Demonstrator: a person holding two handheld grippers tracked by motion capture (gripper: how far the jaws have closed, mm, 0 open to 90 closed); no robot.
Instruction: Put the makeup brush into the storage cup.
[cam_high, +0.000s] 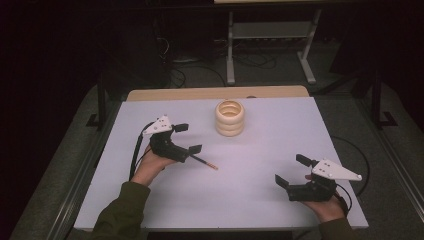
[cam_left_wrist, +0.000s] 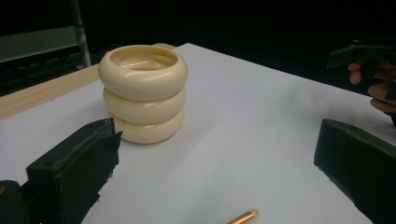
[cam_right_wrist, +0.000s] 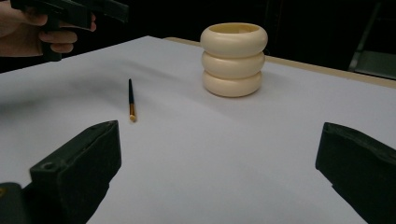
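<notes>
A cream ribbed holder (cam_high: 230, 118) shaped like three stacked rings stands upright at the back middle of the white table (cam_high: 260, 200); the same holder (cam_left_wrist: 144, 94) (cam_right_wrist: 233, 59) appears in both gripper views. A thin dark brush with a gold tip (cam_high: 204, 162) (cam_right_wrist: 131, 100) lies flat left of centre; its tip (cam_left_wrist: 243, 217) pokes in at the bottom of the left gripper view. My left gripper (cam_high: 188, 138) is open, just left of the brush, holding nothing. My right gripper (cam_high: 292, 170) is open near the front right, empty.
A wooden strip (cam_high: 215, 93) borders the table's far edge. Beyond it stand a metal frame (cam_high: 272, 32) and cables on a dark floor. Black rails (cam_high: 100, 100) flank the table on both sides.
</notes>
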